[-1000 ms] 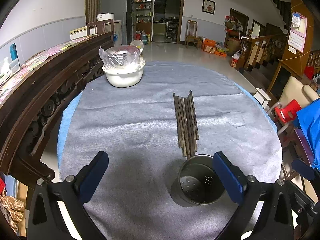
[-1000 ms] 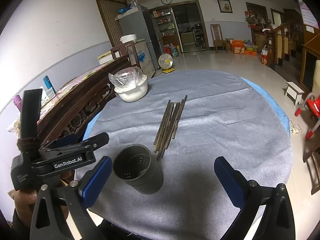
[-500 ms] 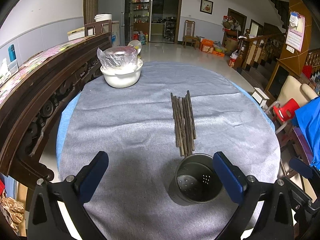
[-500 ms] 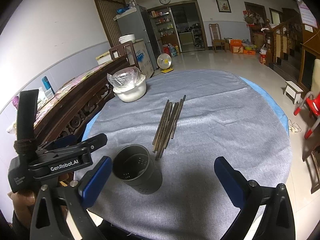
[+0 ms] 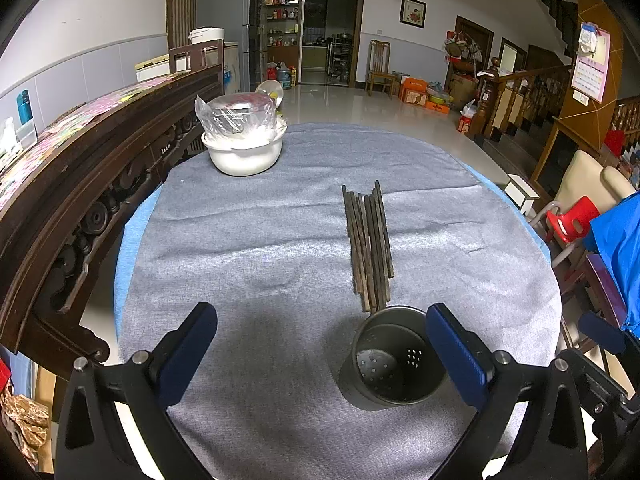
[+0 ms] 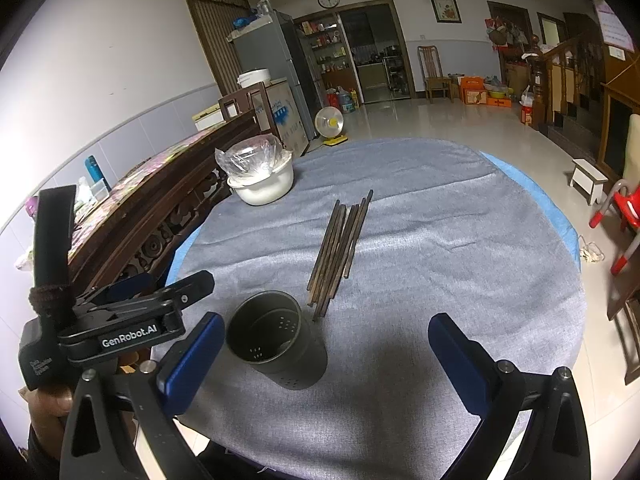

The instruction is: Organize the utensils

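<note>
Several dark chopsticks (image 5: pixel 370 246) (image 6: pixel 340 246) lie side by side on the grey cloth, pointing away from me. Just in front of their near ends stands an upright, empty dark metal holder (image 5: pixel 394 364) (image 6: pixel 276 340) with small holes. My left gripper (image 5: pixel 320 354) is open and holds nothing; the holder sits close to its right finger. My right gripper (image 6: pixel 326 354) is open too, hovering over the near table edge with the holder near its left finger. The left gripper's body shows at the left of the right wrist view.
A white bowl (image 5: pixel 244 156) (image 6: pixel 264 188) wrapped in clear plastic stands at the table's far left. A carved dark wooden bench back (image 5: pixel 80 184) runs along the left edge. Chairs and a red stool (image 5: pixel 572 220) are on the right, past the round table (image 5: pixel 132 232).
Both views have eased slightly forward and upward over the table. The chopsticks and holder have stayed put, and both grippers remain open.
</note>
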Demonstrator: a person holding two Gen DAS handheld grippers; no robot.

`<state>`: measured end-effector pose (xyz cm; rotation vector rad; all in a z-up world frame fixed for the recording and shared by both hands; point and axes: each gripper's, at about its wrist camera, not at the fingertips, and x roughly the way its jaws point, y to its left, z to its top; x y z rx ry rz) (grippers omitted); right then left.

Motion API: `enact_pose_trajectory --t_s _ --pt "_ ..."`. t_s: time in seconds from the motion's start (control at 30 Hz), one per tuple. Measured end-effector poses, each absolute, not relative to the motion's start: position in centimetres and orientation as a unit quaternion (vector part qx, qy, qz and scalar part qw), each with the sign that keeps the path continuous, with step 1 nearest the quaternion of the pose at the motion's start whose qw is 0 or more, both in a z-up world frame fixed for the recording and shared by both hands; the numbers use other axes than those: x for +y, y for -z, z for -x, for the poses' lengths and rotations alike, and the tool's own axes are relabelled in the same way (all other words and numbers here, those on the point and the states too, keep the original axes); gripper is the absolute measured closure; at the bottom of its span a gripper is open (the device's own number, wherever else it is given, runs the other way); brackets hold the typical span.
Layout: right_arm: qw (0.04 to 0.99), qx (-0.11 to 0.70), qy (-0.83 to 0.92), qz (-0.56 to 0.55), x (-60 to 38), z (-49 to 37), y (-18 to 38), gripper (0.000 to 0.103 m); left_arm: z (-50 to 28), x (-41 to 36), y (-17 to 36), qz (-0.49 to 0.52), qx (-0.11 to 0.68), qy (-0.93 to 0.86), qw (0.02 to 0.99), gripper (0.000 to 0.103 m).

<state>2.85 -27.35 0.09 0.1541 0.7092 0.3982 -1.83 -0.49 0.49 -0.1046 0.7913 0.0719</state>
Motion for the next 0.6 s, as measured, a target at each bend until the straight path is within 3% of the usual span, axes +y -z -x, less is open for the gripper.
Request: enact_pose_trajectory --t_s 0.6 --pt "0.911 0.361 -0.19 -0.068 -27.15 -3.29 0.32 0.0 1.79 -0.4 -0.54 0.049 0.386 -0.034 0.921 0.0"
